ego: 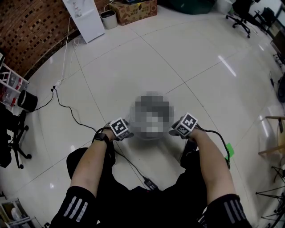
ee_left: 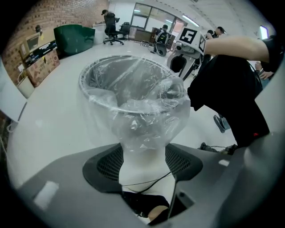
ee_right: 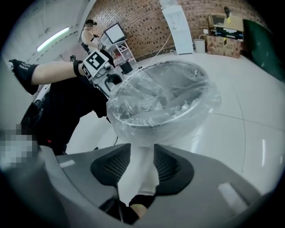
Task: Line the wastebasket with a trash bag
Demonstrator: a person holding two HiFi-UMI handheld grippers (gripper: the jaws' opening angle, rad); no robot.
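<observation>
A round wire-mesh wastebasket point(ee_left: 91, 73) point(ee_right: 201, 84) stands on the white floor, with a clear trash bag point(ee_left: 149, 118) point(ee_right: 149, 127) inside it and folded out over the rim. In the head view a blurred patch covers it. My left gripper point(ego: 128, 132) point(ee_left: 143, 156) is at its left side and my right gripper point(ego: 177, 131) point(ee_right: 142, 162) at its right. Both point steeply down. In each gripper view the bag's overhang hangs just beyond the jaw gap. The pads stand apart and press on nothing. Each gripper's marker cube shows across the basket from the other.
A black cable point(ego: 73, 118) runs over the tiles to my left, and another lies by my legs point(ego: 149, 182). A white cabinet point(ego: 84, 18), a small bin point(ego: 108, 18) and a cardboard box point(ego: 133, 10) stand by the brick wall. An office chair point(ego: 242, 15) is far right.
</observation>
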